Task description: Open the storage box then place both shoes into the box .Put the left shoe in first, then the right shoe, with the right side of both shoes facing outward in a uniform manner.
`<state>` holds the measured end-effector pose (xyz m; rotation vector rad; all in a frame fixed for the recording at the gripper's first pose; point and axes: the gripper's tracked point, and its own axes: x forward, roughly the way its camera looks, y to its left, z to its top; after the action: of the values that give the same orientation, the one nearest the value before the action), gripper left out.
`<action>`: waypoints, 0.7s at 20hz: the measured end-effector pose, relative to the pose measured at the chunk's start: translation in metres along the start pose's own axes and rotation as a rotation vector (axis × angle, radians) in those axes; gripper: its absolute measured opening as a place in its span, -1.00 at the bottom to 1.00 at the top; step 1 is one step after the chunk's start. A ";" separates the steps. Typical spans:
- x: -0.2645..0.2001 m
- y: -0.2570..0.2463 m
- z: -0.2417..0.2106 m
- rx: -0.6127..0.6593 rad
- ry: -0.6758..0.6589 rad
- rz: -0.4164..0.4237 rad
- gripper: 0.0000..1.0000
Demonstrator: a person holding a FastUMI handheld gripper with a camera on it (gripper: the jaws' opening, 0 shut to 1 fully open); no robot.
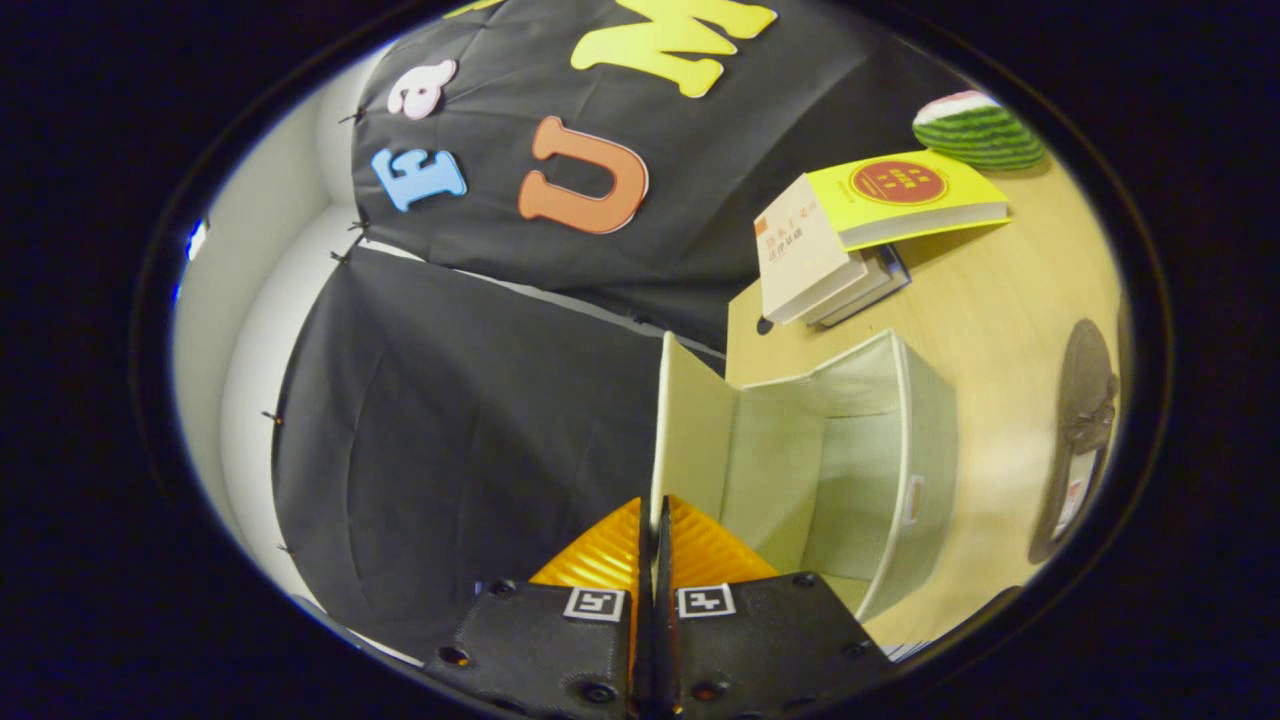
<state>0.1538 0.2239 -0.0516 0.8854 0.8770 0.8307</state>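
A pale fabric storage box (pixel 925 440) stands on the wooden table (pixel 1000 300) just ahead of my fingers, its inside showing bare walls. Its lid (pixel 692 420) is swung out away from the box, and the lid's thin edge runs straight into my gripper (pixel 655 518). Both fingers press on that edge, so the gripper is shut on the lid. A dark shoe (pixel 1085 430) with a label on its insole lies on the table beyond the box, on the side away from the lid.
A stack of books (pixel 850 240), the top one yellow, lies on the table past the box near the black cloth wall. A green striped, watermelon-like object (pixel 975 130) sits beyond the books. The table edge runs close by the lid.
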 end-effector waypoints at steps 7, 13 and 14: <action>0.042 0.050 -0.018 -0.069 0.026 -0.080 -0.88; 0.094 0.077 -0.037 -0.140 0.076 -0.126 -0.87; 0.101 0.079 -0.041 -0.147 0.083 -0.129 -0.86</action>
<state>0.1391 0.3549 -0.0245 0.6631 0.9236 0.8131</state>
